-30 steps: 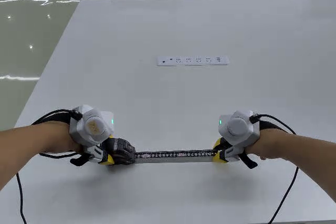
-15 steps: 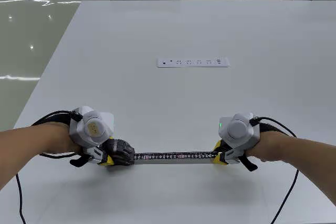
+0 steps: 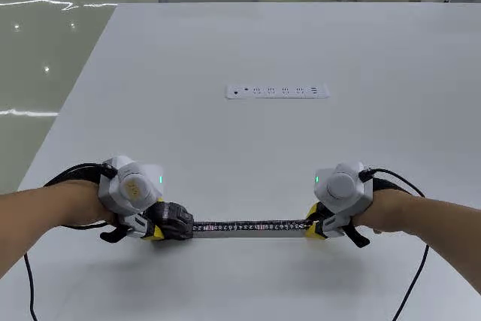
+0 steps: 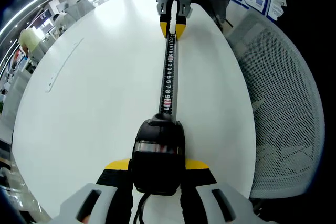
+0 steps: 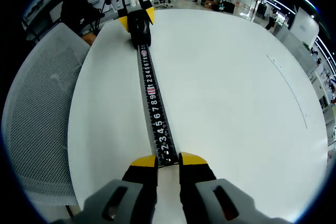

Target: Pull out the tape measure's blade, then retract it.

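Black, chunky tape measure body is sitting clamped between the yellow tips of my left gripper, low on the white workbench top. My right gripper is pinching the free end of the narrow numbered steel blade, which is lying stretched along the bench between the two tools. Against a second ago, almost nothing is changing: the bared length of blade is looking the same, and both grippers are keeping their places. Only my head is tipping, sliding the flat white power strip slightly lower in the head view. I am judging the pull-out finished, so the retract is coming next.
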A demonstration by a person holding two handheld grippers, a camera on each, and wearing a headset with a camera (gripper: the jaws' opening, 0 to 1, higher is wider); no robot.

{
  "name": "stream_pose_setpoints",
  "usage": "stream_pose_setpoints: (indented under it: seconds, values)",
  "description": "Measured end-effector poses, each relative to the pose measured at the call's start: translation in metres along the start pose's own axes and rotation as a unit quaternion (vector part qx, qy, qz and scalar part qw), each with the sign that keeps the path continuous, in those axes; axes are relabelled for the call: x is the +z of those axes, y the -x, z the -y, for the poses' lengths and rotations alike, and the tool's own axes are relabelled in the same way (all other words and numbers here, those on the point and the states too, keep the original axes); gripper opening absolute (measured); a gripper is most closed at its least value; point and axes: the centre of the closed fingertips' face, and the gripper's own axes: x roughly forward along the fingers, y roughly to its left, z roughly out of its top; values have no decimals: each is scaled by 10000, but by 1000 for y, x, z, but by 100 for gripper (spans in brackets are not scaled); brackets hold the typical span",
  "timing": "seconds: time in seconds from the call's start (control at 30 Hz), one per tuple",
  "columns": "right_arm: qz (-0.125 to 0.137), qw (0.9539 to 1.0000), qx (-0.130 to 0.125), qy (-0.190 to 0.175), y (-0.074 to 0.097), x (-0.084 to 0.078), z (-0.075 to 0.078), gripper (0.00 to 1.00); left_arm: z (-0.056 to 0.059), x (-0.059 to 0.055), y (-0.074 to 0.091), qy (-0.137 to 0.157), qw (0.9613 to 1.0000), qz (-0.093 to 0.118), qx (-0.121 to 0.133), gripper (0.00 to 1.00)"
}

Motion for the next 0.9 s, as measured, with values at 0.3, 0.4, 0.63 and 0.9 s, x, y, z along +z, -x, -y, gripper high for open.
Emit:
stream_pose_setpoints:
  seconds: [0.3, 0.4, 0.63, 0.9]
  values:
    - [19, 9999, 112, 65, 0, 0, -2, 15, 0, 0, -1, 6, 10000, 18, -13, 31]
    - [-9, 9999, 150, 60, 0, -1, -1, 16, 0, 0, -1, 30, 10000, 19, -29, 31]
    - [-34, 9998, 174, 81, 0, -1, -1, 16, 0, 1, -1, 46, 10000, 44, -71, 31]
    - [-40, 9998, 124, 150, 0, 0, -1, 18, -1, 2, -2, 74, 9998, 102, -133, 31]
